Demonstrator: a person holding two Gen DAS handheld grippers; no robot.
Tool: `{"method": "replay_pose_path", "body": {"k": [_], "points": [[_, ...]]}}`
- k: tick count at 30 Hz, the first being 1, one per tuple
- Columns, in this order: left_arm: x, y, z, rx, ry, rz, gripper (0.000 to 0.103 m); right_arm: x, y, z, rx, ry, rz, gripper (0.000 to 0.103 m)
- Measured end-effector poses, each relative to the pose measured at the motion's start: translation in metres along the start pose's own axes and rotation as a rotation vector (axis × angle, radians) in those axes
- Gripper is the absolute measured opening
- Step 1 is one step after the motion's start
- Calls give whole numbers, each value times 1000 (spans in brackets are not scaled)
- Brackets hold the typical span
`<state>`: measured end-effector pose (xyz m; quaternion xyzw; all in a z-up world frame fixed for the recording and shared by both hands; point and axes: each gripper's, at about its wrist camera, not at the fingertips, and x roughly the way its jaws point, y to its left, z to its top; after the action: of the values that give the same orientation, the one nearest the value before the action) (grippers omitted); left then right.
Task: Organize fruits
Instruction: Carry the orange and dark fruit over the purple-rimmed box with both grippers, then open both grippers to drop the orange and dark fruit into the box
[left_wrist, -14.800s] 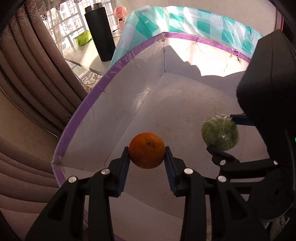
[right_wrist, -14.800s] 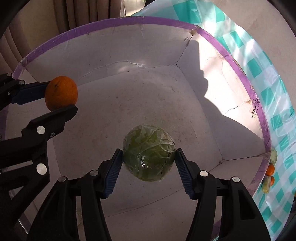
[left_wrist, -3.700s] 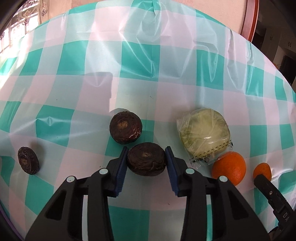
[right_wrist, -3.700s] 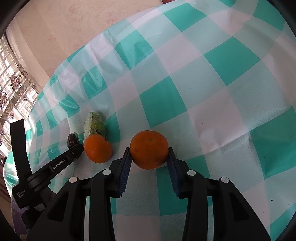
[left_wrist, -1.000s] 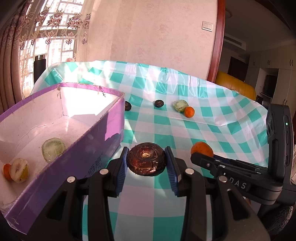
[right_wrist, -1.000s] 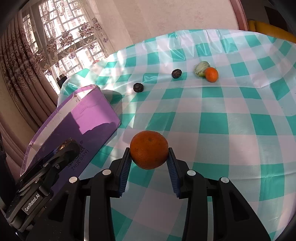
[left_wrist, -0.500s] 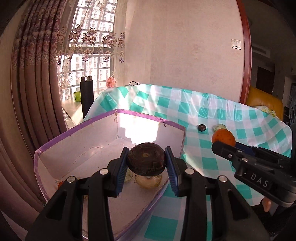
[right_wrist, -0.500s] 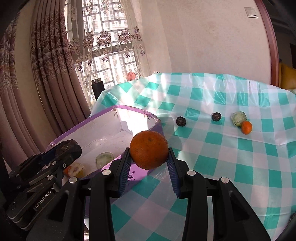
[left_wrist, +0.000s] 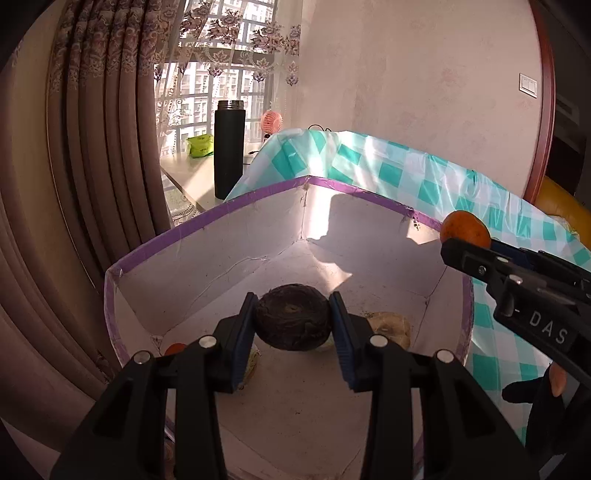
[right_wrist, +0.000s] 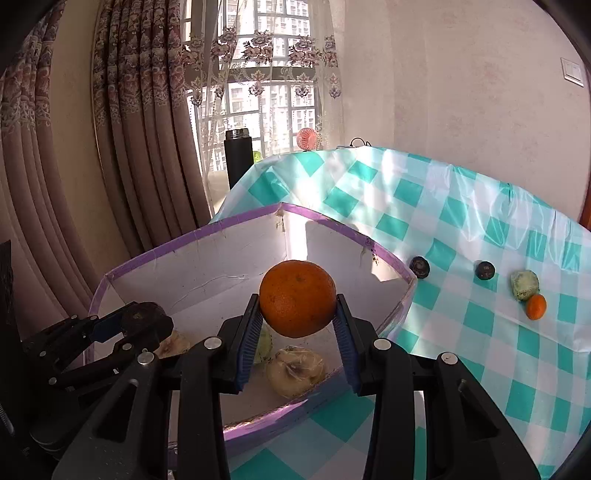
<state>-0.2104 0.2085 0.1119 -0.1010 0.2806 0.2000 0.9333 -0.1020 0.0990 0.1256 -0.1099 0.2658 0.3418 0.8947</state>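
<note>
My left gripper (left_wrist: 293, 320) is shut on a dark brown round fruit (left_wrist: 293, 320) and hangs over the inside of the purple-rimmed cardboard box (left_wrist: 207, 218). My right gripper (right_wrist: 297, 299) is shut on an orange (right_wrist: 297, 299), held above the box's near wall (right_wrist: 280, 417). In the left wrist view the right gripper and its orange (left_wrist: 464, 228) reach in over the box's right rim. The left gripper with its dark fruit (right_wrist: 142, 317) shows at the left of the right wrist view. Wrapped pale fruits (right_wrist: 295, 371) and a small orange one (left_wrist: 175, 348) lie on the box floor.
On the teal checked tablecloth (right_wrist: 480, 332) two dark fruits (right_wrist: 420, 266), (right_wrist: 485, 270), a wrapped green one (right_wrist: 524, 284) and a small orange (right_wrist: 536, 306) lie to the box's right. A black flask (left_wrist: 229, 147) stands on a side table by curtains (left_wrist: 92, 147).
Both grippers have swung left with their fruits, from above the tablecloth beside the box to over the box. The left now looks straight into the box's interior.
</note>
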Motion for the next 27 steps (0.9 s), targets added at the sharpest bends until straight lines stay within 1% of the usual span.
{"method": "replay_pose_path", "body": {"k": [2,5,7,12,14,16,17,20,21,22,24,27], "points": [[5,1,2,11,19,7,39,10,6,2,-19,29,0,39],[15,3,3,30,64,15,39,29,14,5,-51,98,-4,39],[22,5,3,37,102,17,39,41,22,4,-88,152,-21,39],[41,9,-2,58,219,24,40,68,37,-5,-161,282,-61,39],[44,7,-4,86,239,38,40,75,42,-10,-184,319,-74,39],[45,7,-5,90,254,35,41,78,47,-14,-225,331,-109,40],[46,6,-5,96,267,38,43,79,48,-14,-224,339,-110,40],[49,4,-6,106,291,48,44,81,49,-16,-243,359,-140,41],[49,4,-6,106,295,48,45,81,48,-16,-243,357,-151,44],[48,4,-6,104,296,48,45,81,45,-16,-234,355,-160,50],[47,4,-6,100,292,43,48,80,41,-16,-217,352,-148,52],[47,3,-6,102,292,42,49,79,40,-17,-214,346,-148,52]]}}
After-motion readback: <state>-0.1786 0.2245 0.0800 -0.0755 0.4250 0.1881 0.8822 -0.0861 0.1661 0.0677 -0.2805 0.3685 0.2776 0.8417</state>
